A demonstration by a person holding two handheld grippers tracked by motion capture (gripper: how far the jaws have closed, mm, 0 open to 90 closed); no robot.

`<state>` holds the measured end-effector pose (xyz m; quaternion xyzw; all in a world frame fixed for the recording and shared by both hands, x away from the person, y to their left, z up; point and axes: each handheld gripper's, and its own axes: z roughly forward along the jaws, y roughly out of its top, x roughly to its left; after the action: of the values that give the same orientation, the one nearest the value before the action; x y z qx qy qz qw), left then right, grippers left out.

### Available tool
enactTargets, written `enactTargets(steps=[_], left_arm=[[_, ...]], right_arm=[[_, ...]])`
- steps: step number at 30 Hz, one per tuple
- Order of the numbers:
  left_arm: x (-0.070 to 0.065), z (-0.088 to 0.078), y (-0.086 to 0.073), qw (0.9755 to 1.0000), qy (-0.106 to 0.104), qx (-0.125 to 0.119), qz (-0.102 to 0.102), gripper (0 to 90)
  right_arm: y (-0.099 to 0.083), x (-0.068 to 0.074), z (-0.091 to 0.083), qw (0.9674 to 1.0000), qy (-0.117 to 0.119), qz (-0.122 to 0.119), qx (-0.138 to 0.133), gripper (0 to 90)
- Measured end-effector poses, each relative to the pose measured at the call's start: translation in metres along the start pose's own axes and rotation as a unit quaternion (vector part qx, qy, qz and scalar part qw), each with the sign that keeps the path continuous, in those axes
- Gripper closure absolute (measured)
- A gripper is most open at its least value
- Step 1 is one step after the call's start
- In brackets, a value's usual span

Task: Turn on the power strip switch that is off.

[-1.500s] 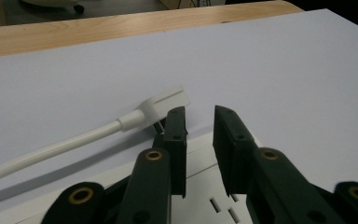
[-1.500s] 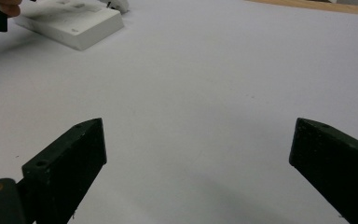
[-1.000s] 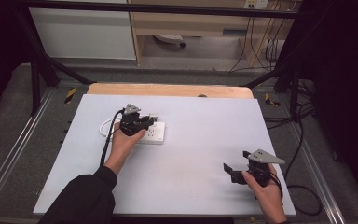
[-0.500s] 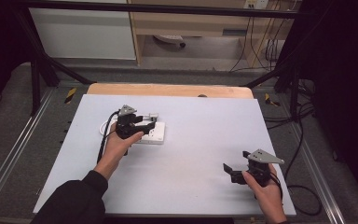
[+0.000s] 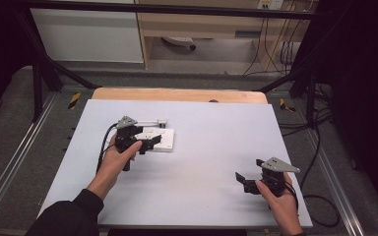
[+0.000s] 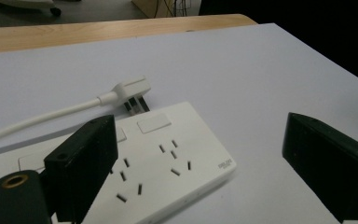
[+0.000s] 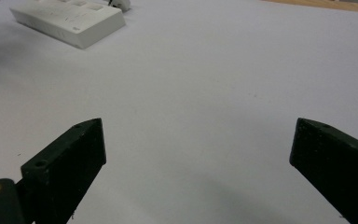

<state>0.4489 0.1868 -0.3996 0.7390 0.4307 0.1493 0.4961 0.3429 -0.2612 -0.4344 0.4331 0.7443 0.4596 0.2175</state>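
Observation:
A white power strip (image 5: 163, 140) lies flat on the left half of the white table, its sockets (image 6: 168, 161) facing up. A white plug (image 6: 131, 89) on a white cable (image 6: 42, 119) lies on the table just behind the strip, pins toward it, plugged into nothing. My left gripper (image 5: 150, 139) hovers over the strip's near-left part, jaws open wide with nothing between them (image 6: 205, 168). My right gripper (image 5: 242, 181) rests low at the near right of the table, open and empty (image 7: 200, 168), with the strip (image 7: 70, 18) far off ahead of it.
The white tabletop (image 5: 216, 142) lies on a wooden board whose edge (image 5: 177, 94) shows at the back. Metal rails (image 5: 10, 162) run along both sides. Black cables (image 5: 320, 147) hang off the right side. A black cable (image 5: 103, 145) trails from the left gripper.
My left gripper has drawn back a little toward the near side, still over the power strip. The right gripper has stayed put.

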Motion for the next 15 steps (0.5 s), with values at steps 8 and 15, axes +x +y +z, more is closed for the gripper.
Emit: enactTargets(steps=[8, 15], left_arm=[[0.001, -0.022, -0.011, 1.0, 0.004, -0.007, 0.006, 9.1], [0.004, -0.044, -0.025, 0.9997, 0.007, -0.023, 0.001, 8.6]], right_arm=[[0.0, 0.0, 0.001, 1.0, 0.001, 0.0, 0.002, 3.8], [0.0, 0.0, 0.001, 1.0, 0.001, 0.0, 0.003, 3.8]])
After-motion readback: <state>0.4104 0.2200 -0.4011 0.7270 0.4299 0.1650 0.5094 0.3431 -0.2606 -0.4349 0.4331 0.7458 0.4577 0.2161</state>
